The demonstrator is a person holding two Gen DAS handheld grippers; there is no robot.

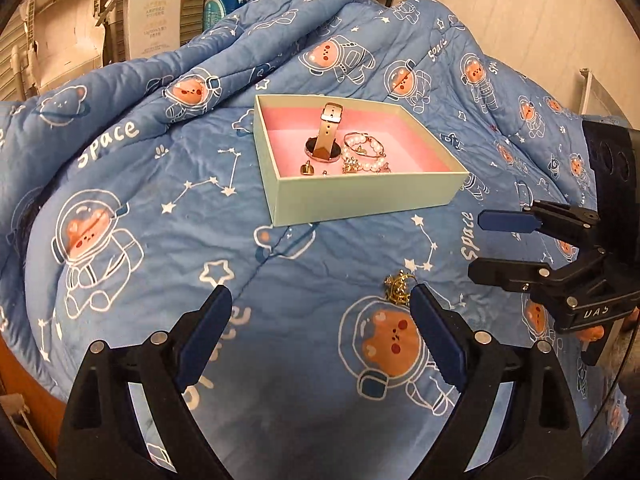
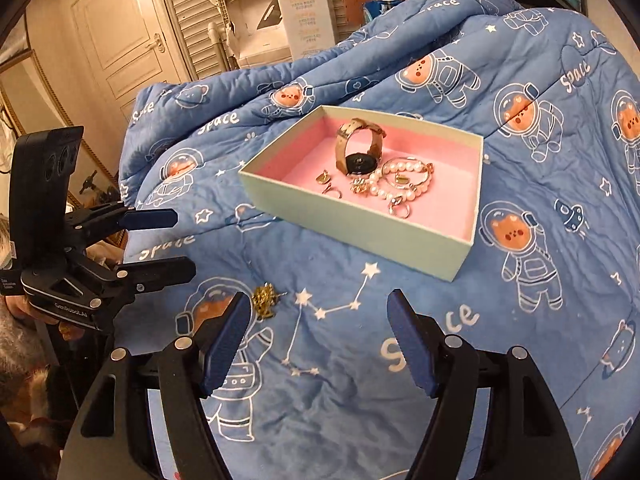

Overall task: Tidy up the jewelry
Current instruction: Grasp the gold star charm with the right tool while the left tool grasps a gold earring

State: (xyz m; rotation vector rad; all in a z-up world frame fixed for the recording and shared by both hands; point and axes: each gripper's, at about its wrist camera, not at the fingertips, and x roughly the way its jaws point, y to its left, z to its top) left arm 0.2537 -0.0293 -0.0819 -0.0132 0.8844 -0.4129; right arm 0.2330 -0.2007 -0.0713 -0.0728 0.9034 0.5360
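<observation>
With watch [image 2: 360, 148] and pearls [image 2: 394, 184] already boxed [image 2: 360, 232], one gold charm [image 2: 265, 300] lies loose on the quilt [image 2: 520, 320] between both spread, empty tools, left [image 1: 322, 320] and right [image 2: 320, 328], so next comes pinching it.

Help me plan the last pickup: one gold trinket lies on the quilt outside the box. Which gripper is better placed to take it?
Either could, but probably the left gripper. The gold trinket lies just beside its open jaws. It also sits close by the right gripper, whose open jaws look narrower. The box lies just beyond.
</observation>
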